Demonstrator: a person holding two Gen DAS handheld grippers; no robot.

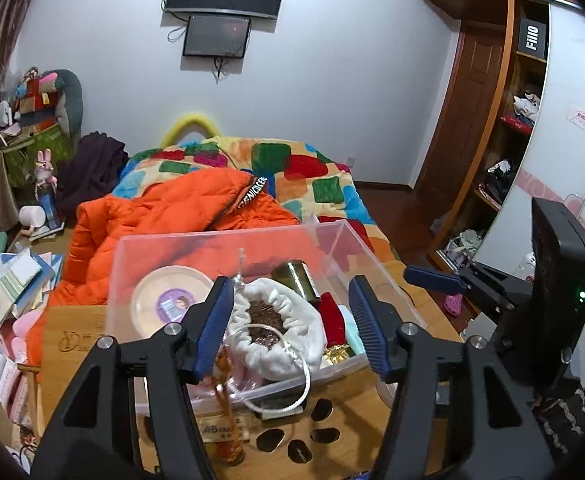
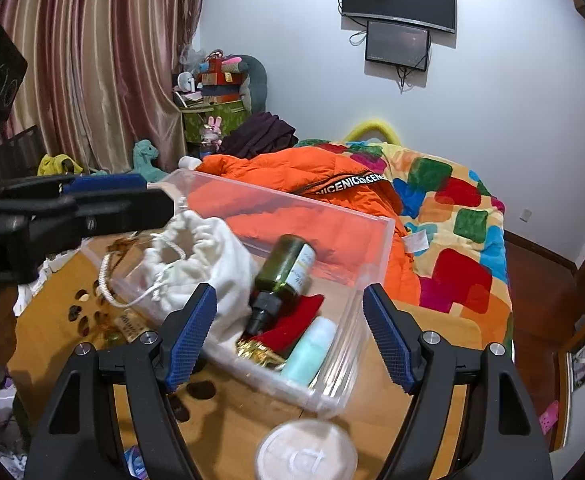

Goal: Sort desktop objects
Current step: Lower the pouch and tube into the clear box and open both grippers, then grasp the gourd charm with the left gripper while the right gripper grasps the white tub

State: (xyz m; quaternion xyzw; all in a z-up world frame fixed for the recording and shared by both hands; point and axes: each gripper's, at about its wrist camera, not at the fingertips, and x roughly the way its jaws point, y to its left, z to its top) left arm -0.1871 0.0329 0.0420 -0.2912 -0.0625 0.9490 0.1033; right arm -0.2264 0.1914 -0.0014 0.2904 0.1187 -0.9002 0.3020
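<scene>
Both tools gape empty; we lift the left tool (image 1: 288, 328) straight off the pouch (image 1: 276, 332), toward twelve o'clock, clearing its cord (image 1: 288, 396).

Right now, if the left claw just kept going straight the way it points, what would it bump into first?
Most likely the white cloth drawstring pouch, which sits open-mouthed in the clear plastic storage box right between the left claw's open blue pads. Depth is hard to judge, but nothing appears nearer.
</scene>
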